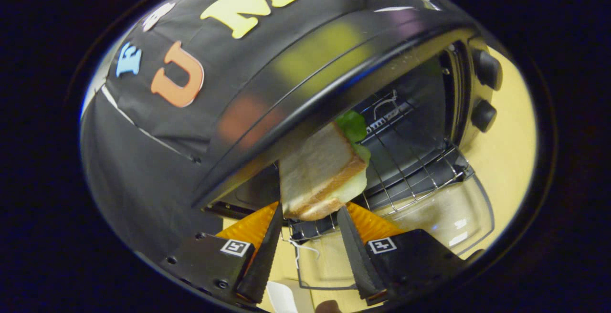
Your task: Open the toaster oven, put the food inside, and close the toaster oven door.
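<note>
The oven (296, 93) stands open just ahead, its glass door (444, 217) dropped flat toward us and the wire rack (410, 160) bare inside the cavity. The sandwich (322, 174) stands between the fingers of the gripper (309, 217), both pressing its near end, its long axis running away from them toward the far rack. I judge the move is straight forward.

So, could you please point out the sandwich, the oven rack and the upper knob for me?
sandwich (317, 172): gripper view, on the bread's broad face.
oven rack (410, 160): gripper view, on the wires beside the sandwich.
upper knob (488, 68): gripper view, on its rounded face.
</note>
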Motion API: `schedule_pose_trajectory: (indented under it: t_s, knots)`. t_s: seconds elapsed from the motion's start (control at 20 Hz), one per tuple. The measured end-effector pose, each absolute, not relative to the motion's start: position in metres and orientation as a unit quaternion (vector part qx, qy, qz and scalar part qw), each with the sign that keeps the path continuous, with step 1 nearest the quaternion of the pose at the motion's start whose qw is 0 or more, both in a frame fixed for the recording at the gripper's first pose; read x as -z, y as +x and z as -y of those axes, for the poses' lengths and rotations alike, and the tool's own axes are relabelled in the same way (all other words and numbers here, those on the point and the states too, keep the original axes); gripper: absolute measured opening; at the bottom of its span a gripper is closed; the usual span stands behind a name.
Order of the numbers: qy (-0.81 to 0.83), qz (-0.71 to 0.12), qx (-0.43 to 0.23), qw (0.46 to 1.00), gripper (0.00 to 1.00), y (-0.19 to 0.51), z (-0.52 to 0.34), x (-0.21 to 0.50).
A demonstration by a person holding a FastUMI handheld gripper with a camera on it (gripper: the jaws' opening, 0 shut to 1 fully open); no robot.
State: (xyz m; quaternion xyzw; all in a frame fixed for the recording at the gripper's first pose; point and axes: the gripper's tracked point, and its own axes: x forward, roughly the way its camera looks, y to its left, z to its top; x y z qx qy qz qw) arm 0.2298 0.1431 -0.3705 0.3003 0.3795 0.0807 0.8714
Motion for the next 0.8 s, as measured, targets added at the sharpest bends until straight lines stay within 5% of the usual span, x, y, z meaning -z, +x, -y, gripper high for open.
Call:
schedule_pose_trajectory:
  t_s: [0.8]
  knots:
    - [0.079,-0.306,-0.106,0.943,0.8,0.103,-0.107,0.265]
